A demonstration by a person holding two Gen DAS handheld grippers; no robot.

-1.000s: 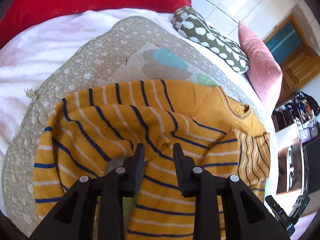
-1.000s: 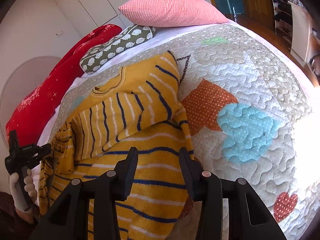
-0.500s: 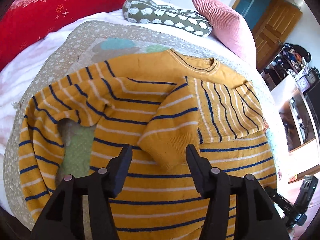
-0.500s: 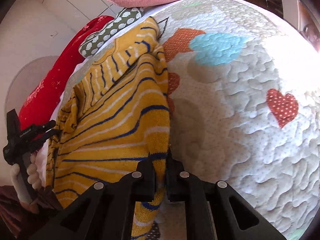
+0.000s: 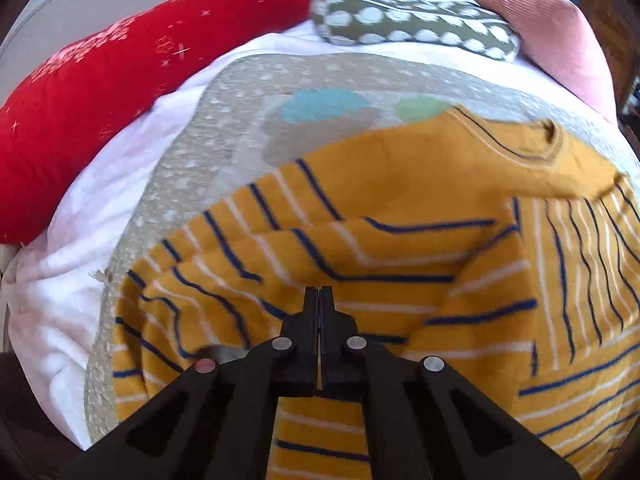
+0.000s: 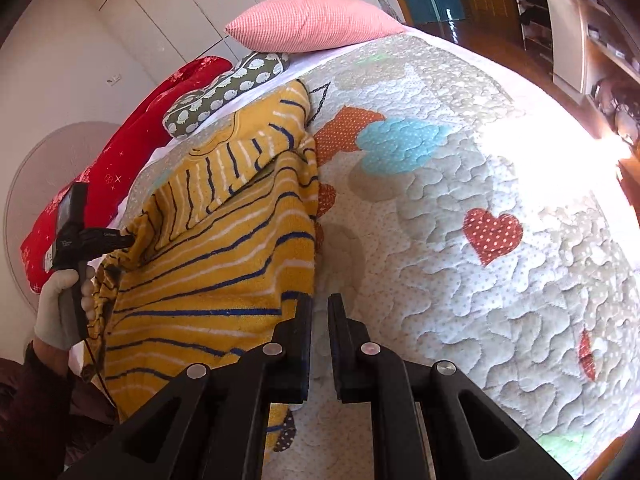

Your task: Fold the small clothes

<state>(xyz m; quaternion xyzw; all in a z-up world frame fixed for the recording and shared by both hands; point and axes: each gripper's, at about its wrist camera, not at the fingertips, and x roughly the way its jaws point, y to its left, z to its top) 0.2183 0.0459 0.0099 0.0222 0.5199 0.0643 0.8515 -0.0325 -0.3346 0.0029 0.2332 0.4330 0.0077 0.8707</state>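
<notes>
Sweater (image 5: 400,184) spread on quilt (image 6: 480,300). Left gripper (image 5: 319,290) at its six o'clock, jaws just closed, fabric between undeterminable. Right gripper (image 6: 318,304) at five o'clock, fingers nearly together, empty.

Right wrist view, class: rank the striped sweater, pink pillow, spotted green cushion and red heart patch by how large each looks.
1. striped sweater, though nearness to the camera inflates it
2. pink pillow
3. spotted green cushion
4. red heart patch
</notes>
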